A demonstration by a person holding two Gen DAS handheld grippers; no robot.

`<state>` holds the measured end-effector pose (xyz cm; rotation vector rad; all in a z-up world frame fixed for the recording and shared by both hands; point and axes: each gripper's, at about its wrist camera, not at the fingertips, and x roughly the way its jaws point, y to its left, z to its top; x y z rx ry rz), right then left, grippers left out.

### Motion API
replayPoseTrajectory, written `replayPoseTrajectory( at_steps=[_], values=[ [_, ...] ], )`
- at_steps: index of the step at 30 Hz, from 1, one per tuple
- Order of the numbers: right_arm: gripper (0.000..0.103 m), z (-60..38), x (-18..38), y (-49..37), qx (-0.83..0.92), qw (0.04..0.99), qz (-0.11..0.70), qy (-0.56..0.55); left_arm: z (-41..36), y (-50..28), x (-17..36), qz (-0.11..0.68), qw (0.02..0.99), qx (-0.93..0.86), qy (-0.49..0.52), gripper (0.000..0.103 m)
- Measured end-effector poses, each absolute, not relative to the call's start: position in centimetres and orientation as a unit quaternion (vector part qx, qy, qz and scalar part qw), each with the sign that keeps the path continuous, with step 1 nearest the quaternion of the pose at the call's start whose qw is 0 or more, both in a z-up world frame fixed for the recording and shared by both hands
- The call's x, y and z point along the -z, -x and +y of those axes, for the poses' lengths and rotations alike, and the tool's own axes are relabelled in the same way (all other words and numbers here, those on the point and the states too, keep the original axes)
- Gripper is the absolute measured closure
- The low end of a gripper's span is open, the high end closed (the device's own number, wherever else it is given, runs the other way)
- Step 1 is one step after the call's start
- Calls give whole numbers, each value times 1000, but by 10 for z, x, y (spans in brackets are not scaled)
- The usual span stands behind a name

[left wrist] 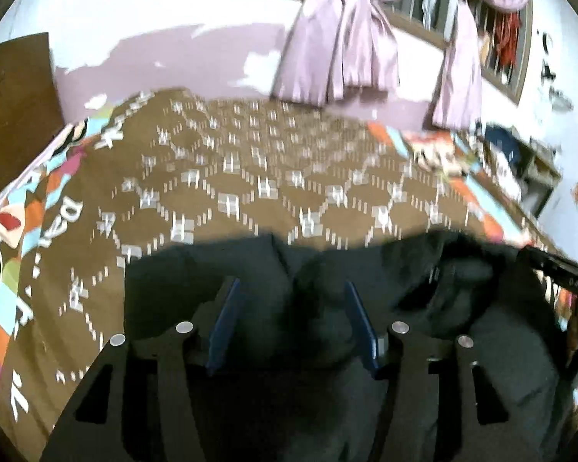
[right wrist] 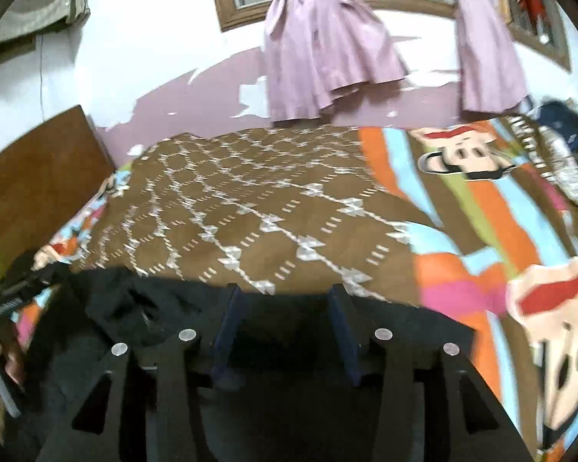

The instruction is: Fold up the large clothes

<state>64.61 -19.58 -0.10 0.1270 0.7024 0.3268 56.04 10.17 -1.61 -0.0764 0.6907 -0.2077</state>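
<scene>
Now both your left gripper (left wrist: 291,288) and right gripper (right wrist: 285,294) gape wide over the dark garment (left wrist: 327,346); next, pinch its twelve-o'clock edge.

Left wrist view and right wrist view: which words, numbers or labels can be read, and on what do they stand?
"043": on the right gripper's black body, left wrist view.
"Da...": large white letters on the bedsheet; the rest is blurred.
White label on the left gripper, right wrist view: too blurred.
</scene>
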Motion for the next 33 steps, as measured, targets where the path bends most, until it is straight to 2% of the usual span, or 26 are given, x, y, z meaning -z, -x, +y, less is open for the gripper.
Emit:
replayPoseTrajectory(
  at_steps=[4, 8, 13, 15, 20, 25, 33],
  values=[
    [59, -169, 10, -678, -207, 902, 369, -86, 84, -593, 1, 346, 933, 82, 50, 54],
    [59, -149, 27, -683, -262, 868, 411, -91, 68, -620, 8, 380, 918, 68, 88, 54],
    [71, -134, 49, -670, -289, 840, 459, -4, 60, -630, 34, 427, 891, 119, 103, 54],
    [72, -134, 58, -667, -297, 827, 477, 5, 55, -628, 44, 440, 883, 142, 77, 55],
    [73, -126, 78, -664, -300, 800, 518, 47, 45, -607, 61, 456, 871, 184, -13, 64],
    [73, -103, 98, -651, -269, 805, 509, 144, 34, -591, 81, 473, 859, 184, -70, 68],
    [75, -111, 83, -645, -286, 827, 476, 90, 18, -579, 106, 463, 866, 146, -121, 70]
  ],
)
